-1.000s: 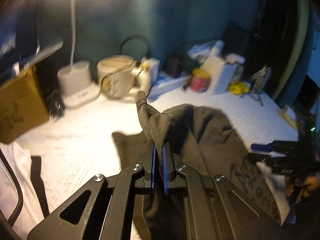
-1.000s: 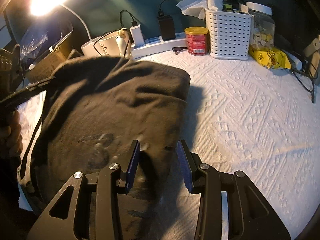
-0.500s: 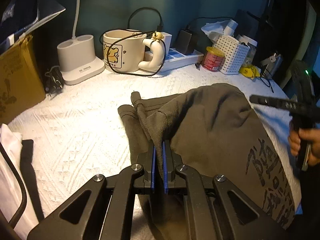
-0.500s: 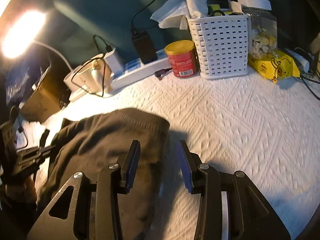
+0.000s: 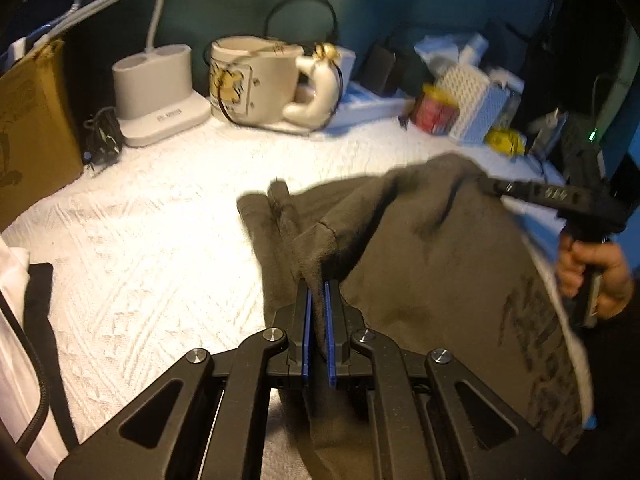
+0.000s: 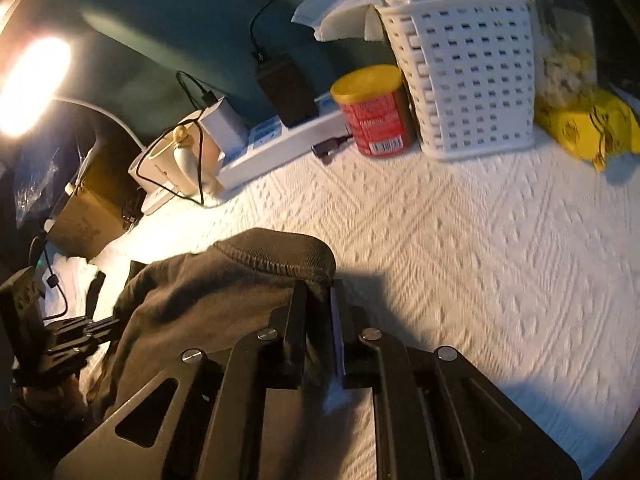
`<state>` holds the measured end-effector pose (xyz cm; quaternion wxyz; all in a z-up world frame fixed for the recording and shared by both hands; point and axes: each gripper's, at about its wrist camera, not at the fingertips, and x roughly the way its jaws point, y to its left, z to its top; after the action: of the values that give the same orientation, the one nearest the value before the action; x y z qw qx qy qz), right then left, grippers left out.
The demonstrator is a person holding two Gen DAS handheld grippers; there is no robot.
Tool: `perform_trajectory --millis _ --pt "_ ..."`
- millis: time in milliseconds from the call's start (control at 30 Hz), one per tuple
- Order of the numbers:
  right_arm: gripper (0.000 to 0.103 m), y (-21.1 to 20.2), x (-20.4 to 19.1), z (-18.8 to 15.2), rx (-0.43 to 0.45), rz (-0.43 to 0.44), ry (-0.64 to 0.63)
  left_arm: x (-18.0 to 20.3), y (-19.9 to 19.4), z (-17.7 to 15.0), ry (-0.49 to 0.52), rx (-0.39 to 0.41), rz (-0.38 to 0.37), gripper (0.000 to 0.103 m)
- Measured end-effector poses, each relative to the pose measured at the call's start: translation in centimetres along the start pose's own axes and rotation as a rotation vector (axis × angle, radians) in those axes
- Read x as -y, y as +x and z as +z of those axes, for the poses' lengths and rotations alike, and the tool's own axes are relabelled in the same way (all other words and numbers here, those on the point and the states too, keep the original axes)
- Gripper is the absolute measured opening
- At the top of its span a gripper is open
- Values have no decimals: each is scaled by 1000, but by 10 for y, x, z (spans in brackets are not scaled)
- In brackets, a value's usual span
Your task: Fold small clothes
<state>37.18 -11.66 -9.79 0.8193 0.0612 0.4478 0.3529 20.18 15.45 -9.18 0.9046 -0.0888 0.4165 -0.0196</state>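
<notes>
A dark grey garment (image 5: 420, 248) with dark printed lettering lies bunched on the white textured cover (image 5: 140, 240). My left gripper (image 5: 318, 292) is shut on a raised fold of it near the waistband. My right gripper (image 6: 319, 292) has its jaws closing, and the stitched hem of the garment (image 6: 224, 292) sits pinched between them. In the left wrist view the right gripper (image 5: 492, 186) holds the garment's far right corner up, with a hand (image 5: 596, 276) around its handle. The left gripper (image 6: 92, 328) shows at the left edge of the right wrist view.
Along the back wall stand a lamp base (image 5: 156, 84), a cream mug (image 5: 248, 80) wrapped in a cable, a power strip (image 6: 280, 144), a red can (image 6: 376, 112), a white basket (image 6: 472, 76) and a yellow packet (image 6: 588, 124). A cardboard box (image 5: 28, 120) stands far left.
The right gripper slid to the garment's hem and its jaws came together on it. The left gripper kept its grip and sank a little, and the cloth spread lower.
</notes>
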Motion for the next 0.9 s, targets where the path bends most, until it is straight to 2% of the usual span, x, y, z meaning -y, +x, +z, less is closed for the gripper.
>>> perform_trajectory --millis 167,300,333,467,900 --pt "13 6 3 1 -14 -12 7 -7 1 -1 12 -3 70 5" --pt "26 0 -5 0 -7 -91 -24 -8 -1 -2 4 -2 102 5" --pt "26 -3 -6 0 0 -108 -34 -10 -4 -2 -8 1 120 5" --pt "26 -18 -12 -4 20 -136 -49 -17 -17 -2 -54 13 97 5" --pt "26 -64 -22 -42 47 -135 -71 7 -59 -24 -32 48 42 5"
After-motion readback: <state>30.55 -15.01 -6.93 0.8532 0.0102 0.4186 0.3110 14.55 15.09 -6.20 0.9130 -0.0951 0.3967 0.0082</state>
